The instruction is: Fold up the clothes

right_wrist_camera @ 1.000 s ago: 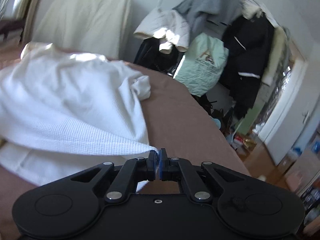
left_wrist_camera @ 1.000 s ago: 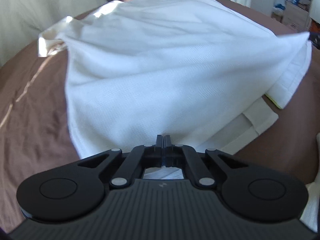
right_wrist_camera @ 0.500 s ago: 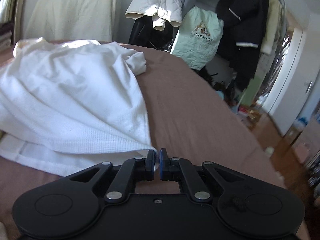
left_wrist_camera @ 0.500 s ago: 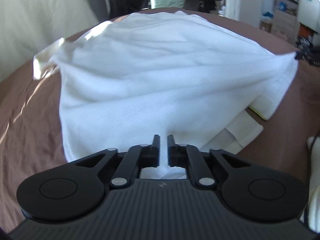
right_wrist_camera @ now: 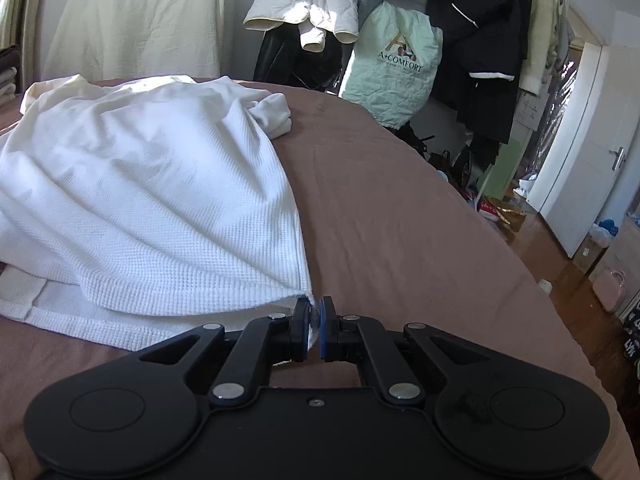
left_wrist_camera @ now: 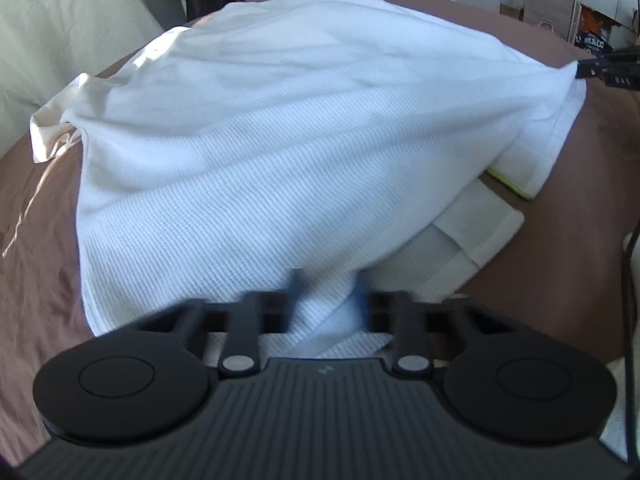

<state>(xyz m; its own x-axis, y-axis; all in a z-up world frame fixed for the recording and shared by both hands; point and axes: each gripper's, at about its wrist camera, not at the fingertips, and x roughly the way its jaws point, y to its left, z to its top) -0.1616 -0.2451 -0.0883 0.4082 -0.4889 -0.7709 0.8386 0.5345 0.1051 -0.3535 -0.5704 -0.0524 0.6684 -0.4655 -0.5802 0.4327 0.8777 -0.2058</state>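
- White waffle shirt (left_wrist_camera: pixel 300 140) is spread across the brown bed (left_wrist_camera: pixel 32 260), with its upper layer lifted into a slack fold over the flat layer beneath.
- Left gripper (left_wrist_camera: pixel 328 284): jaws are seen apart and blurred, closing, with a ridge of shirt cloth between them at the near hem.
- Right gripper (right_wrist_camera: pixel 314 324): jaws are drawn together, clamped on the shirt's near corner, which is held just above the bed toward its right edge.
- From the left view, that corner is seen pulled taut to the right gripper at the far right.
- A bunched cuff (right_wrist_camera: pixel 276 116) rests on the bed at the shirt's far side.
- Coats (right_wrist_camera: pixel 480 40) hang beyond the bed's far edge.
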